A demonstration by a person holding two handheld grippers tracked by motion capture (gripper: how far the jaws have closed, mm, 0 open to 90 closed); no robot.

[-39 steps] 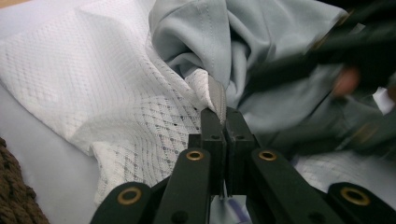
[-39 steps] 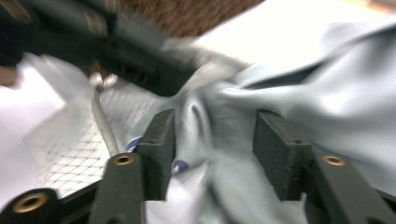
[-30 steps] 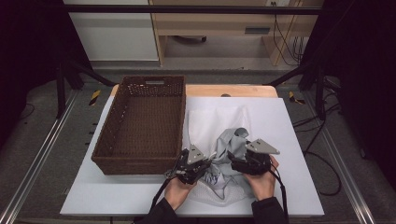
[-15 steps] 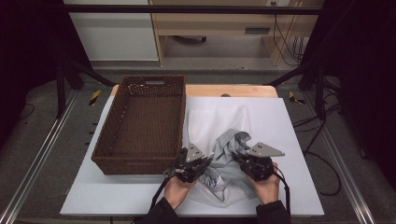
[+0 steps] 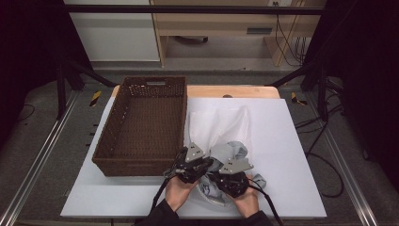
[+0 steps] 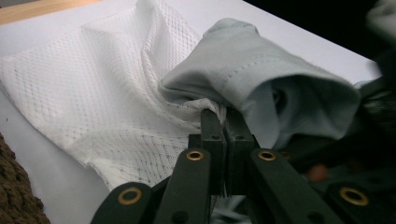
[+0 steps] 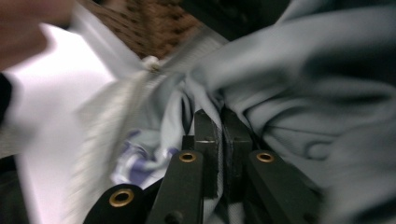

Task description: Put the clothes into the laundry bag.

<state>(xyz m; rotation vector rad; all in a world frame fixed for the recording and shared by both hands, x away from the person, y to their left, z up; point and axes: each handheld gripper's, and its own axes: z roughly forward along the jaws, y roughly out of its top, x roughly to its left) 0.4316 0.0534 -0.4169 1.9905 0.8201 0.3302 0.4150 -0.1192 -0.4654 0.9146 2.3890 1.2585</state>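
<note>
A white mesh bag (image 5: 217,123) lies on the white table cover, its near end bunched under a pale grey-blue garment (image 5: 229,151). My left gripper (image 5: 208,165) sits at the garment's left, beside the basket's near right corner. In the left gripper view its jaws are shut on the edge of the mesh bag (image 6: 116,107), with a fold of the garment (image 6: 261,79) draped just above the left gripper (image 6: 223,122). My right gripper (image 5: 215,178) is close beside it. In the blurred right gripper view the right gripper (image 7: 219,122) is shut on the garment (image 7: 299,70).
An empty brown wicker basket (image 5: 141,126) stands left of the cloth, its right wall next to my left gripper. The white cover (image 5: 291,155) runs bare to the right. A wooden table edge (image 5: 235,91) shows at the back.
My right gripper has moved left and toward the near edge, ending close against the left one. The garment has bunched up with it. The left gripper has stayed put.
</note>
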